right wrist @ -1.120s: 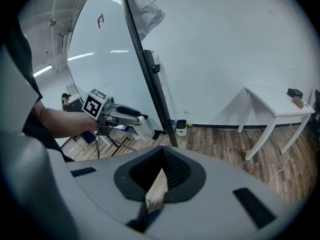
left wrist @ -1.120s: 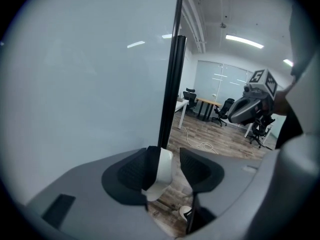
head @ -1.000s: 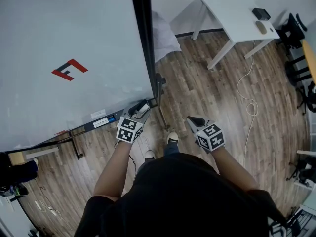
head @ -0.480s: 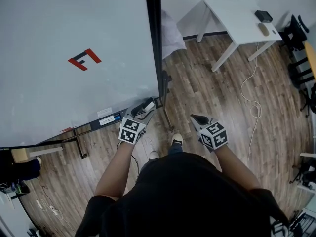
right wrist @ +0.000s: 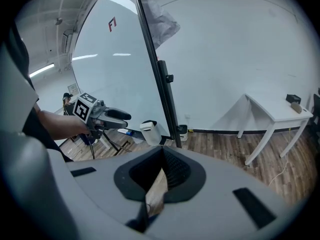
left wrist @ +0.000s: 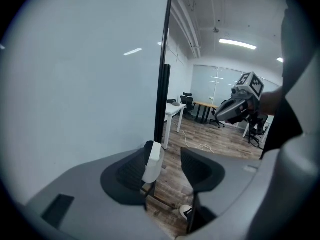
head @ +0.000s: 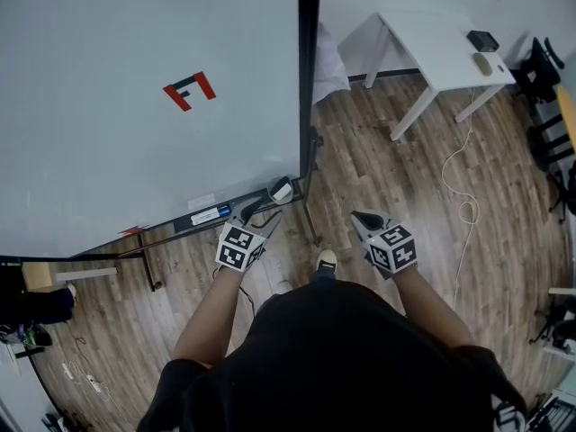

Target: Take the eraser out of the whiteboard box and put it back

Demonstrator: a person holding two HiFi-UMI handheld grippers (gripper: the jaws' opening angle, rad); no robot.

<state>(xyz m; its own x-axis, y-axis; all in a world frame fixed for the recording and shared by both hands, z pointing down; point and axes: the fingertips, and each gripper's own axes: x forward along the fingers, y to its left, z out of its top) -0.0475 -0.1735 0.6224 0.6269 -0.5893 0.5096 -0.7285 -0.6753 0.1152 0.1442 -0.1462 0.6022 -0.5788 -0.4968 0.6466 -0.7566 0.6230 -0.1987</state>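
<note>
The whiteboard box [head: 166,230] runs along the board's lower edge at the left, with a blue marker [head: 211,214] lying in it. The left gripper [head: 261,207] reaches to the box's right end, near the black frame post. Its jaws are spread, probably so they can straddle the eraser [left wrist: 152,162]. The eraser stands upright against the left jaw and clear of the right one, so it is not clamped. It is a small white rounded block with a dark top. Whether it rests in the box I cannot tell. Farther right, the right gripper [right wrist: 161,154] hangs over the wooden floor with its jaws pressed together on nothing, likely kept out of the way.
</note>
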